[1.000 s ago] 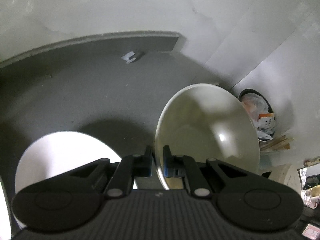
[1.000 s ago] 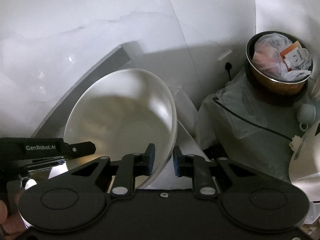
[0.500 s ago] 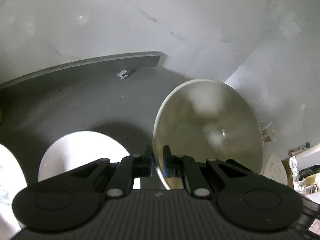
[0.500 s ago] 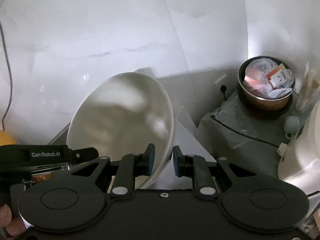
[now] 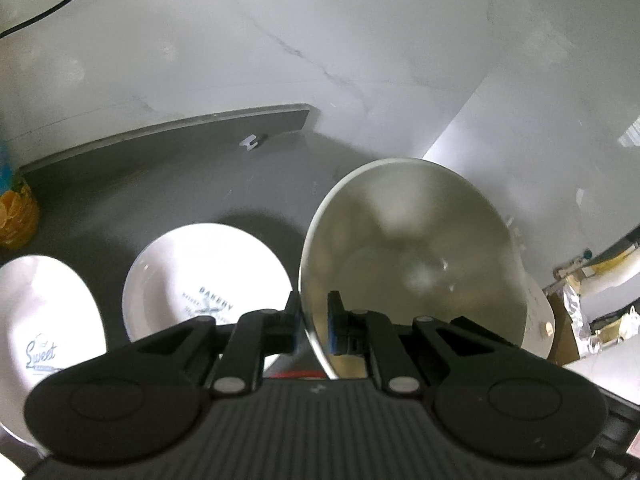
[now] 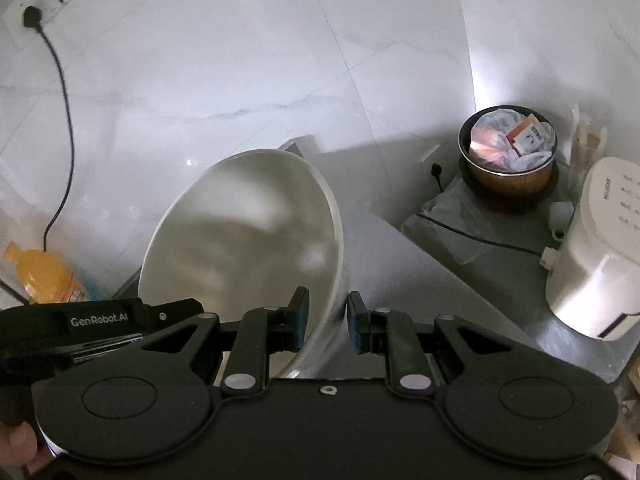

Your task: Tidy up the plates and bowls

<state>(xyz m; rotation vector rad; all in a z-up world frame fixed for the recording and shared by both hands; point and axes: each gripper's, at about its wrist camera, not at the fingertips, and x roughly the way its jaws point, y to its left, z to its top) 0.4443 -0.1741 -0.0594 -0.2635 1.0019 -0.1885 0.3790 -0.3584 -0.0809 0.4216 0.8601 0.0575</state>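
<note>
Big white bowl (image 5: 416, 264) is up in the air, tilted on edge, rim clamped on two sides. Left gripper (image 5: 314, 326) is closed tight on the rim at the bowl's 7 o'clock in the left wrist view. Right gripper (image 6: 326, 322) straddles the rim at the bowl's 5 o'clock in the right wrist view; the jaws look slightly wider than the wall, so that hold may be loose, can't tell for sure. Two printed plates (image 5: 208, 276) (image 5: 44, 340) sit flat on the dark counter (image 5: 160, 184), at 9 o'clock of the bowl, well apart from it. Juice bottle (image 6: 44, 276) at far 9 o'clock by the wall; bin (image 6: 508, 152) and white appliance (image 6: 596, 256) at 2–3 o'clock.

Likely step: carrying the bowl to its spot. Do it well: keep both grippers level together, don't twist against each other, lower onto bare counter clear of the plates, base down first, then release one side at a time.
</note>
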